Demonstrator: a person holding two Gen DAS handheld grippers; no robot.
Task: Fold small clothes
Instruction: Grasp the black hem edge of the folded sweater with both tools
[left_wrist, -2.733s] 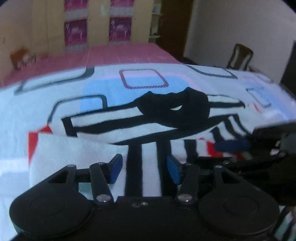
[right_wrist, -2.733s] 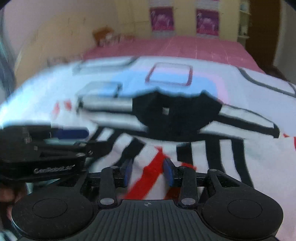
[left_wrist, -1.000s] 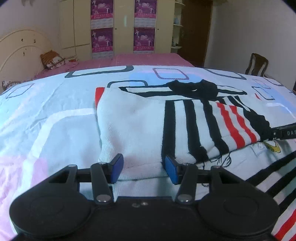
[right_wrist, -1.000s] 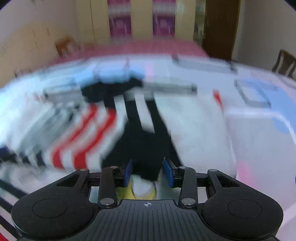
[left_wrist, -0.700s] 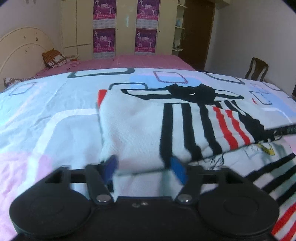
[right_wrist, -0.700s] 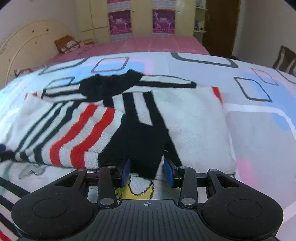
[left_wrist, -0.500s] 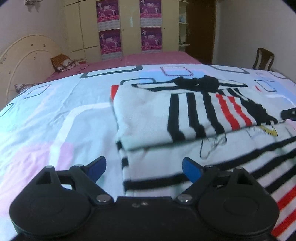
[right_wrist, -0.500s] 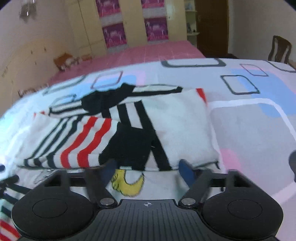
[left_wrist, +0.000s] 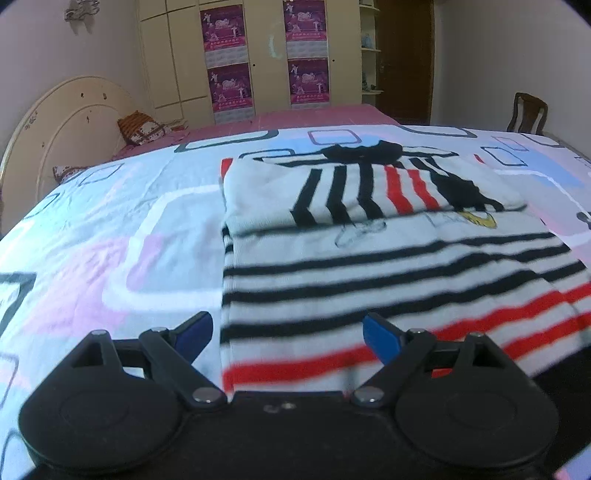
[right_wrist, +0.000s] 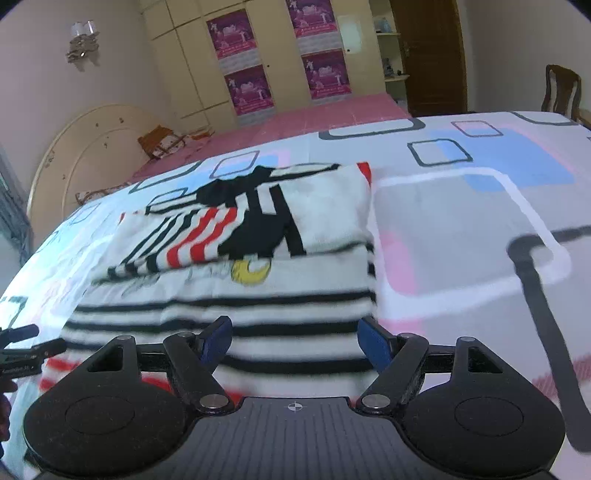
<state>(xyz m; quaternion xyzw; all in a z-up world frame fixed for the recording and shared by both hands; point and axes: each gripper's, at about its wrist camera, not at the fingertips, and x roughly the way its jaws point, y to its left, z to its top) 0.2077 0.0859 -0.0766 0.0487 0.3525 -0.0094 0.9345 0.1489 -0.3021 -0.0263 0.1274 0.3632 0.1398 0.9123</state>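
Note:
A small white sweater (left_wrist: 369, 236) with black and red stripes lies flat on the bed, its far part folded over its middle. It also shows in the right wrist view (right_wrist: 258, 266). My left gripper (left_wrist: 286, 332) is open and empty, over the sweater's near left edge. My right gripper (right_wrist: 293, 339) is open and empty, over the sweater's near right edge. The left gripper's tip (right_wrist: 22, 350) shows at the far left of the right wrist view.
The bedsheet (left_wrist: 110, 229) is white with pink, blue and grey squares. A cream headboard (left_wrist: 55, 125) and a small cushion (left_wrist: 140, 127) stand at the far left. Wardrobes (left_wrist: 258, 55) line the back wall. A wooden chair (left_wrist: 528, 118) stands at the right.
Both grippers let go of the folded-over part, opened wide and drew back toward the sweater's near end. More of the sweater's striped lower part is in view.

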